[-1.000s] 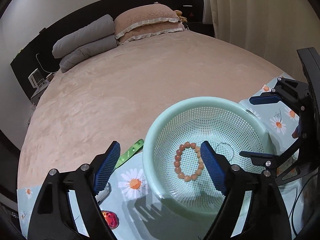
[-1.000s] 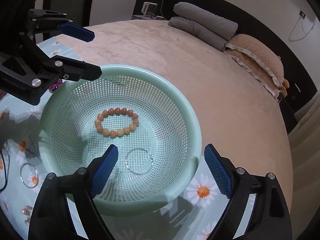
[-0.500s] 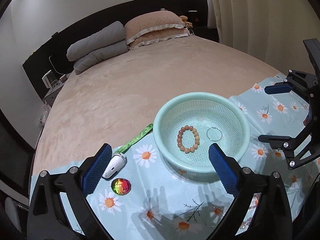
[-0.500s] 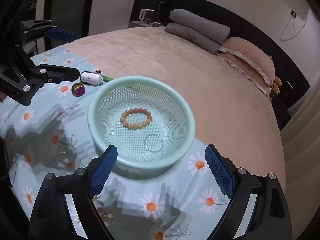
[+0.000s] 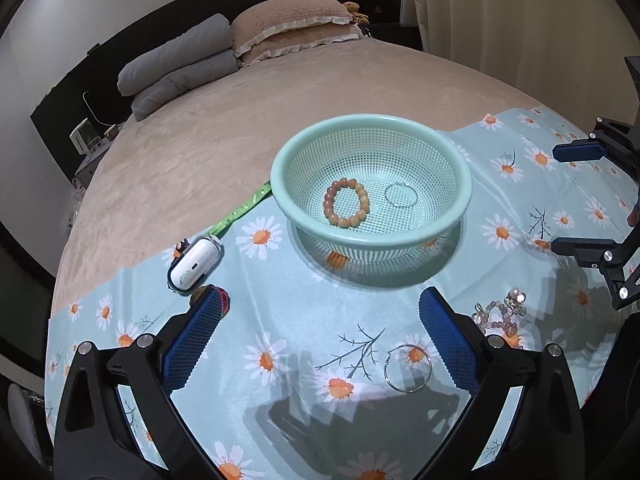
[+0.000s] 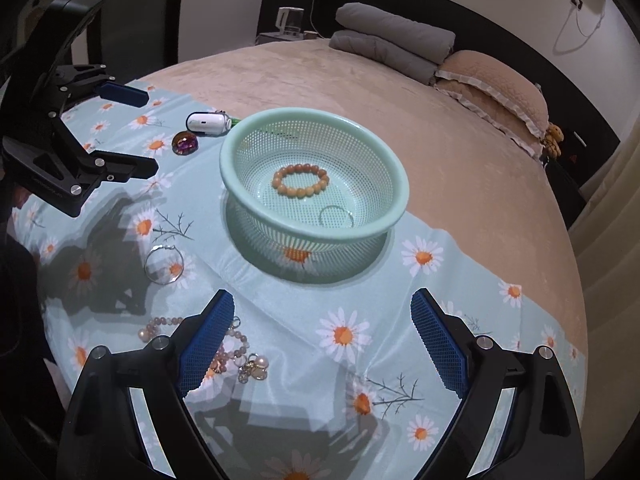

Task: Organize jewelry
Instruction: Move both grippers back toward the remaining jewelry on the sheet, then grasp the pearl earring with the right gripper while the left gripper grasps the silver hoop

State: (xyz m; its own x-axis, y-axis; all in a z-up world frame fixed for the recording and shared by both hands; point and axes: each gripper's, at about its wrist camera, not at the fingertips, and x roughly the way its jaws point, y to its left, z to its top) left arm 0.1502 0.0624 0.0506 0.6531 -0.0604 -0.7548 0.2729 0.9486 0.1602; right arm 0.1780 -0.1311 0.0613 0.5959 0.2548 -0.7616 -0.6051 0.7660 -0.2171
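On the bed, both tongs, left point(image 5: 316, 340) and right point(image 6: 322, 344), now sit farther back from the basket point(image 5: 280, 184), spread wide and empty. The left pad point(image 5: 192, 336) half hides a gem point(image 5: 222, 298).

We find no readable text in either view. The white case point(image 5: 195, 265) on the daisy cloth point(image 5: 280, 320) has a small grey mark on its side, too small to read; same from the right wrist view, where the case point(image 6: 208, 122) shows only a dark dot. The left gripper body point(image 6: 48, 184) carries a faint embossed line along its black arm, which we can't make out. The green strip point(image 5: 240, 212) beside the basket point(image 5: 460, 184) has pale specks that could be print or pattern; we can't tell which. A red triangle sign point(image 5: 377, 9) sits on the dark headboard, no lettering legible.
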